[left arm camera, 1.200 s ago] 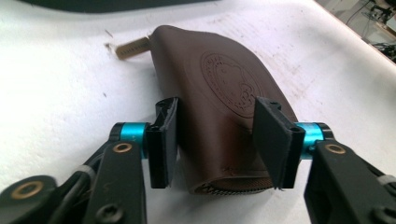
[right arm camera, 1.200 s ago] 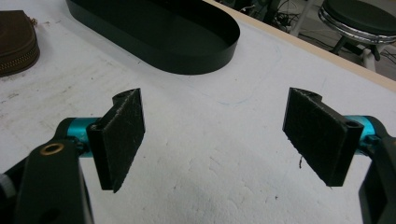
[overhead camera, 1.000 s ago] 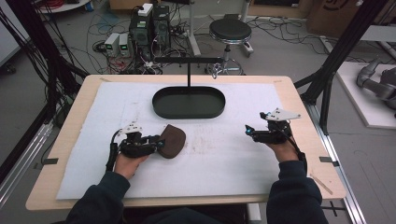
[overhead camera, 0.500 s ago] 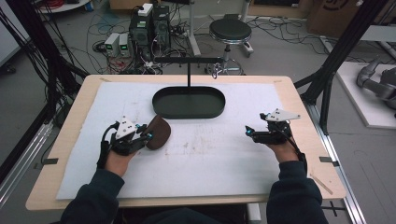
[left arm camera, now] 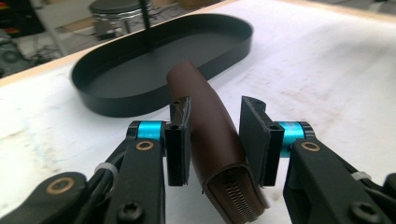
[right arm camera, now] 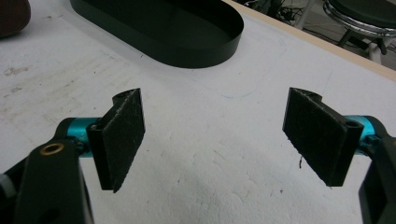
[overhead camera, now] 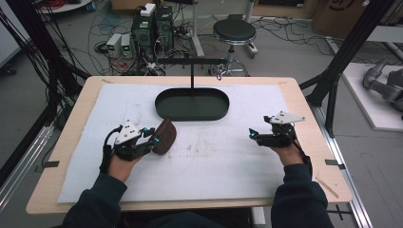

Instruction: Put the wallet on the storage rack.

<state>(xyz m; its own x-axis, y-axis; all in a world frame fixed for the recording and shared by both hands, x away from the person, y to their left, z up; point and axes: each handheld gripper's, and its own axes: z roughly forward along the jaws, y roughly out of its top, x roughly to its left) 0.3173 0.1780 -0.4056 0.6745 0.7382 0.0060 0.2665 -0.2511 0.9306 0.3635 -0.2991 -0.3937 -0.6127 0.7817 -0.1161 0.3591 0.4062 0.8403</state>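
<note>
- Two risks stand out: the brown case (left arm camera: 212, 135) could twist or slide out of the left gripper (overhead camera: 154, 141), and it could knock the near wall of the black oval tray (overhead camera: 192, 115) if carried toward it.
- Slipping seems likely because the case is smooth and rounded, and the jaws hold it across its narrow width near one end, so most of its length hangs out beyond them.
- Left gripper's jaws have just been closing, and the case sits between them. The left pad presses on its side; the right pad looks to be touching too, though a thin gap there is hard to rule out from the left gripper view.
- Its zippered end points back toward the camera, and its rounded far end reaches toward the tray.
- Seen from the high view, the case is over the white mat (overhead camera: 237, 156), just short of the tray's near-left rim, apparently lifted clear of the mat.
- Right gripper (overhead camera: 253, 135) hovers over the mat's right side, well apart from the case, its jaws spread wide with nothing between them.
</note>
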